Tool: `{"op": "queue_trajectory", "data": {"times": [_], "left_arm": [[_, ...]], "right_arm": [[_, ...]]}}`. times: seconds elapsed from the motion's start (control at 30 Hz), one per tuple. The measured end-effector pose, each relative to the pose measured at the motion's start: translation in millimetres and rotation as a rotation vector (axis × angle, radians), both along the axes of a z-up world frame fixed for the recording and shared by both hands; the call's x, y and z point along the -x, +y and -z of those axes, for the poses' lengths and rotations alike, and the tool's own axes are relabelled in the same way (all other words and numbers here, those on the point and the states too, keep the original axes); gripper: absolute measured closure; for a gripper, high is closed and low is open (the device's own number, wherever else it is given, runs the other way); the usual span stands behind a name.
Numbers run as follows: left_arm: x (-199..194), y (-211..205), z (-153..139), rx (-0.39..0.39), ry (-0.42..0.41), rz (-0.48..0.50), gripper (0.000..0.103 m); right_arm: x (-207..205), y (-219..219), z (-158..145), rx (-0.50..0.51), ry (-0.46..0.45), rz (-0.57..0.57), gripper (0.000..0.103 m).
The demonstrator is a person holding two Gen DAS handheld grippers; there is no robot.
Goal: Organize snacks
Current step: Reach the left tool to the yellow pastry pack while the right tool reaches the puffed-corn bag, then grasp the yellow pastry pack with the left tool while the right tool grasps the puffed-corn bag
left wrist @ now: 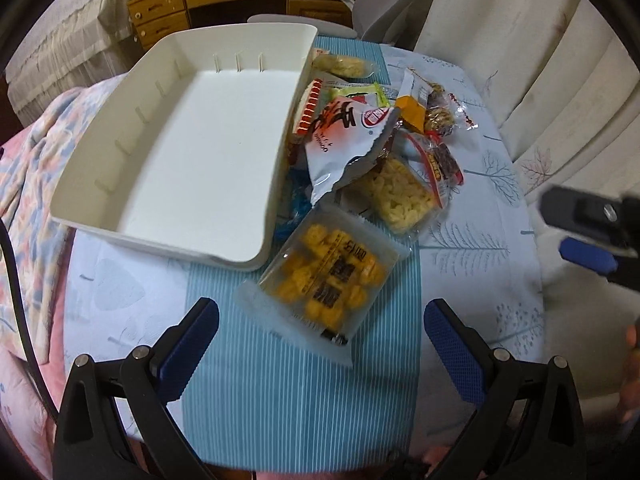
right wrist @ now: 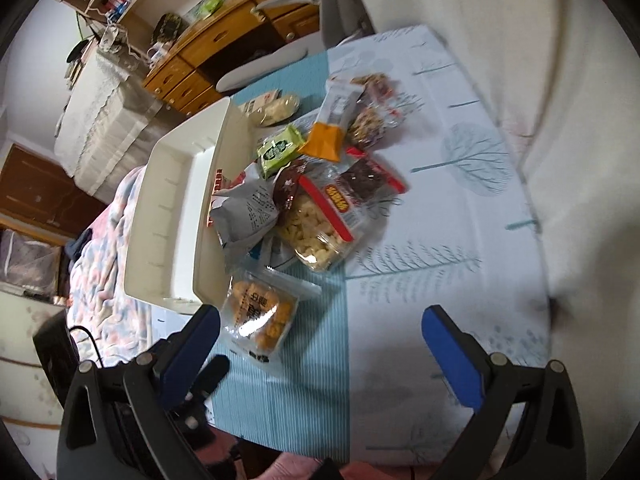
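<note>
A shallow white plastic tray point(left wrist: 192, 152) with an empty floor sits on the left part of the counter point(left wrist: 480, 260), which is covered by a pale cloth printed with teal trees and a blue-and-white striped runner point(left wrist: 304, 392). Just right of the tray's right wall lies a loose pile of snack packets. Nearest is a frosted clear packet of yellow puffed balls point(left wrist: 324, 280), lying flat on the runner with one corner close to the tray's near right corner. Farther back, a white and red crinkled foil bag point(left wrist: 340, 140) leans against the tray wall, overlapping a clear packet of pale crisped-rice pieces point(left wrist: 396, 196) with a red edge. A small green packet point(right wrist: 280, 150) and an orange sachet point(right wrist: 326, 140) lie beyond, with dark nut-cluster packets point(left wrist: 438, 118) at the far right of the pile.

The left gripper point(left wrist: 320, 344) hovers low over the runner, its blue-padded jaws wide apart and holding nothing, the yellow packet just ahead between them. The right gripper point(right wrist: 320, 340) is also above the near counter, jaws spread and empty; in the left wrist view it shows at the right edge.
</note>
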State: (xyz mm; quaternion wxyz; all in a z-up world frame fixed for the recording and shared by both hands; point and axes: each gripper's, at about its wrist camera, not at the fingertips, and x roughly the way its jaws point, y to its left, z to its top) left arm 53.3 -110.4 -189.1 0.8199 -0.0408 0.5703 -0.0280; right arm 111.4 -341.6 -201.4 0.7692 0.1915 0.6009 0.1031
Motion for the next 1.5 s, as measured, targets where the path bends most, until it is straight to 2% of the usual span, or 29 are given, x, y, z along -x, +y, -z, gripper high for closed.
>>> {"op": "queue_trajectory", "data": {"times": [0.23, 0.43, 0.77, 1.03, 1.27, 1.3, 1.37, 1.5], "left_arm": [[-6.9, -17.2, 31.6, -0.077, -0.061, 0.013, 0.001], [-18.8, -24.0, 51.9, -0.150, -0.072, 0.008, 0.001], [-28.7, -39.1, 75.6, -0.253, -0.085, 0.023, 0.001], [-26.2, -40.0, 80.0, -0.281, -0.109, 0.018, 0.000], [-18.6, -43.6, 80.6, -0.285, -0.127, 0.015, 0.000], [-18.0, -44.5, 82.1, -0.286, -0.123, 0.014, 0.001], [-17.4, -42.0, 92.0, -0.283, -0.069, 0.012, 0.011], [-4.2, -46.2, 94.7, -0.317, -0.082, 0.051, 0.013]], "right_arm": [[-37.1, 13.2, 43.8, -0.001, 0.072, -0.075, 0.003], [-58.0, 22.6, 72.1, 0.007, 0.111, -0.118, 0.006], [-79.3, 41.8, 89.4, 0.048, 0.132, -0.198, 0.006], [-93.5, 59.0, 98.6, 0.119, 0.160, -0.274, 0.006], [-103.3, 91.0, 99.0, 0.170, 0.108, -0.312, 0.018], [-104.2, 93.4, 97.8, 0.178, 0.098, -0.317, 0.023], [-105.6, 100.5, 93.5, 0.176, 0.079, -0.338, 0.032], [-109.1, 109.9, 86.6, 0.167, 0.082, -0.355, 0.036]]}}
